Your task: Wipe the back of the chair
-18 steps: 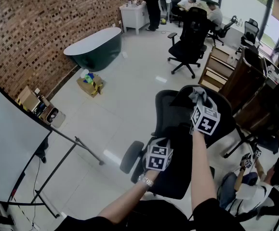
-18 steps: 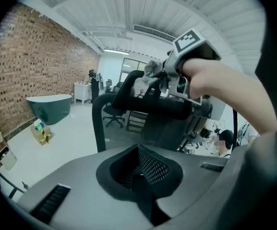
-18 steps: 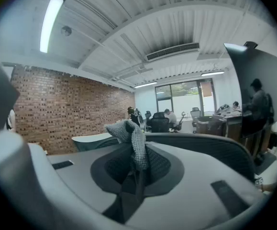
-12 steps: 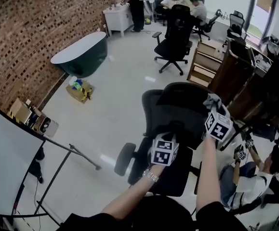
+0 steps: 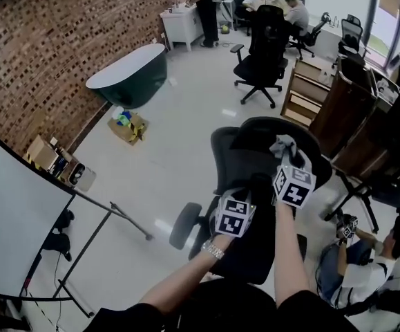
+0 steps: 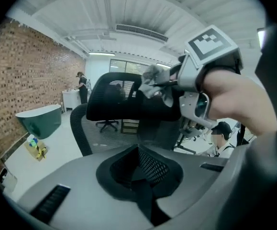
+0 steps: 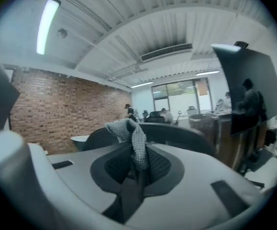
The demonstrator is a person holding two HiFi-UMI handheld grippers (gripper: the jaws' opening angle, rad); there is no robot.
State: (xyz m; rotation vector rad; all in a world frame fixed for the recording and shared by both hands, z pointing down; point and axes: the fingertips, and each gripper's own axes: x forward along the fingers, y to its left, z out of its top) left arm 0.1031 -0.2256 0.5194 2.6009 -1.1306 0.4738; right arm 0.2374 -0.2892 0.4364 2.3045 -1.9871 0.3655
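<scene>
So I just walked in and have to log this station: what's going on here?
A person is working on a black office chair with a hand-held gripper in each hand. The right hand-held gripper is shut on a grey cloth and holds it against the top of the chair's headrest. The left hand-held gripper is shut with nothing in it, lower down by the chair's back. Other people sit and stand further off in the room.
</scene>
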